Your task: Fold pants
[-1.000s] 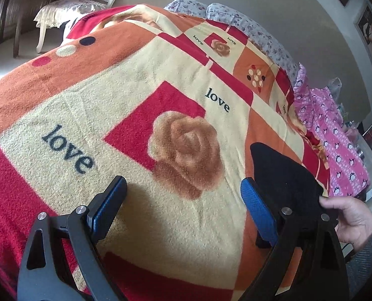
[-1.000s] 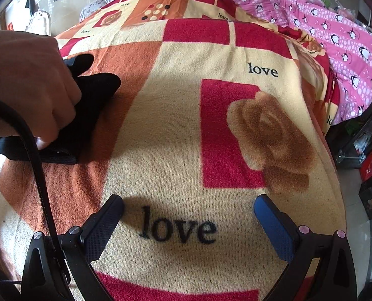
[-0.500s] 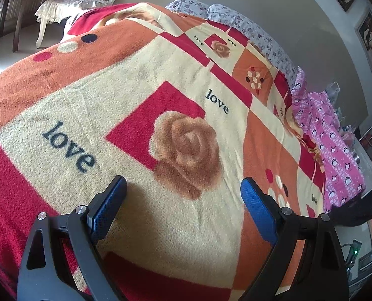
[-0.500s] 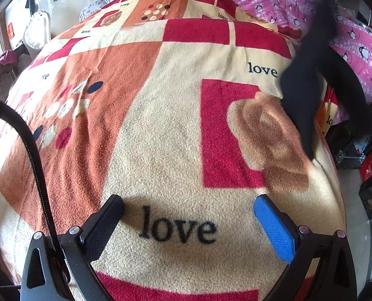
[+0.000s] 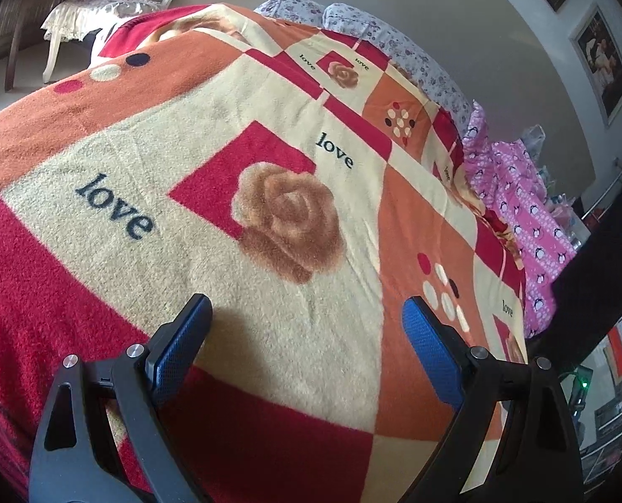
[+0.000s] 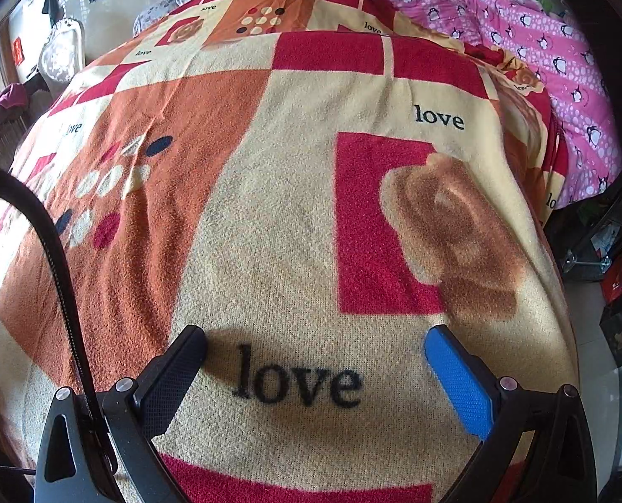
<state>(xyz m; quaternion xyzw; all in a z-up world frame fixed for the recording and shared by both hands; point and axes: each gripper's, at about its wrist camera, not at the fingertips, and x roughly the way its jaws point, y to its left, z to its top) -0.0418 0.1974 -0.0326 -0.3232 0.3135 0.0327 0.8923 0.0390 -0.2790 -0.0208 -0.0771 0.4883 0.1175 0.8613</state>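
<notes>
My left gripper is open and empty, low over a bed blanket patterned with red squares, roses and the word "love". My right gripper is also open and empty over the same blanket. No pants lie on the blanket in either view. A large dark shape fills the right edge of the left wrist view; I cannot tell whether it is the black pants.
A pink penguin-print quilt lies along the bed's far side, also in the right wrist view. Floral pillows sit at the head. A chair stands off the bed's far left. Clutter sits on the floor at right.
A hand held the black pants on the blanket a second ago, then swung them away to the right. The blanket is now bare. Both grippers stayed still and open.
</notes>
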